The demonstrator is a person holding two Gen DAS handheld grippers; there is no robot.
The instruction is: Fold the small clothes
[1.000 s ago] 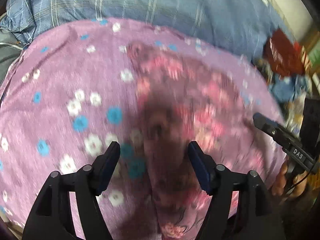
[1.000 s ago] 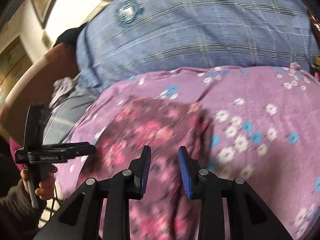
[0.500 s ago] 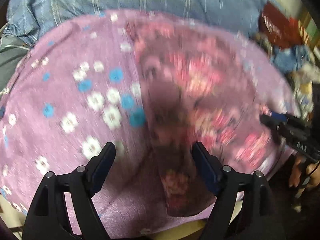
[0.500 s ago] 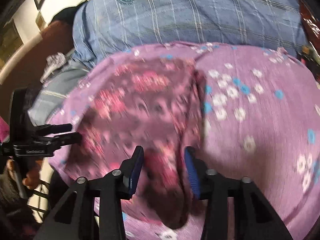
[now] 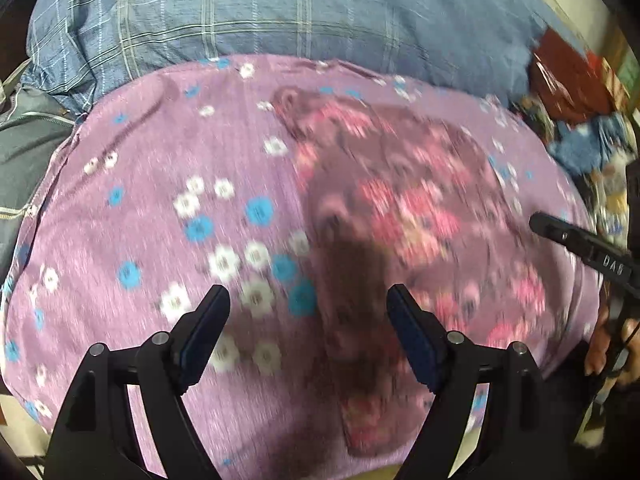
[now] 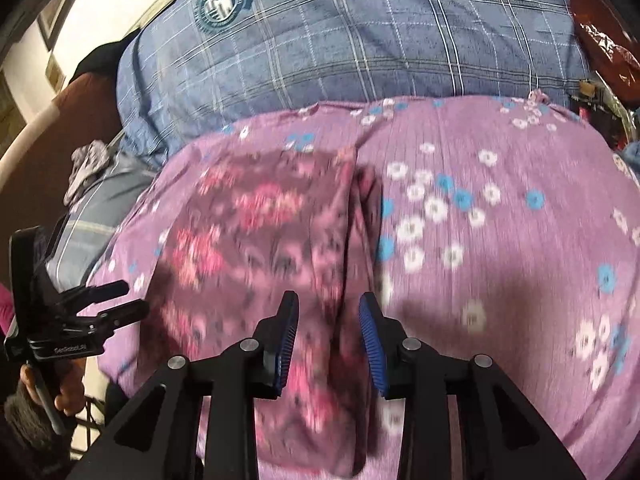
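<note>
A small maroon garment with pink flowers lies flat on a purple flowered cloth; it also shows in the right wrist view. My left gripper is open and empty, hovering over the garment's left edge. My right gripper is open and empty, over the garment's right fold edge. The right gripper shows in the left wrist view, the left gripper in the right wrist view. Both views are blurred.
A blue plaid cloth lies behind the purple cloth, also in the right wrist view. Grey fabric is at the left. Red and blue clutter sits at the far right. A brown chair back stands at the left.
Both grippers pulled back and rose half a second ago, then moved forward over the garment again. The garment stays flat on the purple cloth. Both grippers stay open.
</note>
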